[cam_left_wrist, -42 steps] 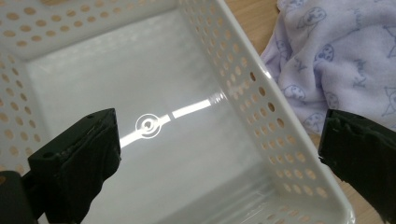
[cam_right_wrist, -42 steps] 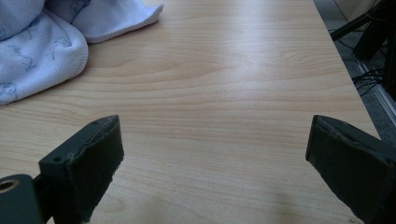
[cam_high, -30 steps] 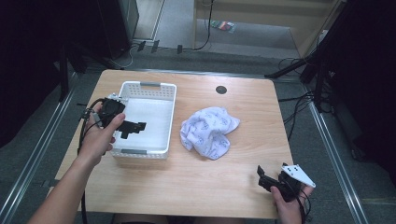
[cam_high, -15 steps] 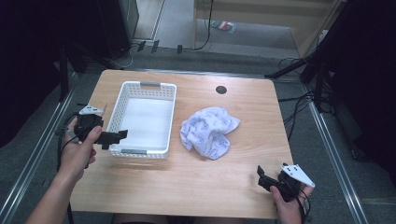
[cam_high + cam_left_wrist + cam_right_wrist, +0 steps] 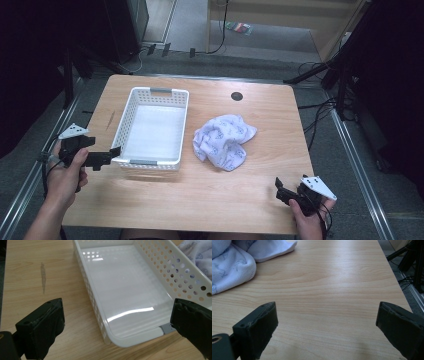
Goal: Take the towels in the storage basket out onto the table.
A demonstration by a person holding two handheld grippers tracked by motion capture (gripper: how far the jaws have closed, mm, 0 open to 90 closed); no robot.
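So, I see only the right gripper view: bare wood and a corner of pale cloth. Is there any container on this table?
Observer: Yes, a white perforated basket stands left of the cloth, apart from it.
Operator: Is something inside it?
Observer: No, the left gripper view shows its floor bare and shiny.
Operator: Where is the left tool?
Observer: The left tool is at the basket's near left corner, jaws wide open with that corner between them, not gripping.
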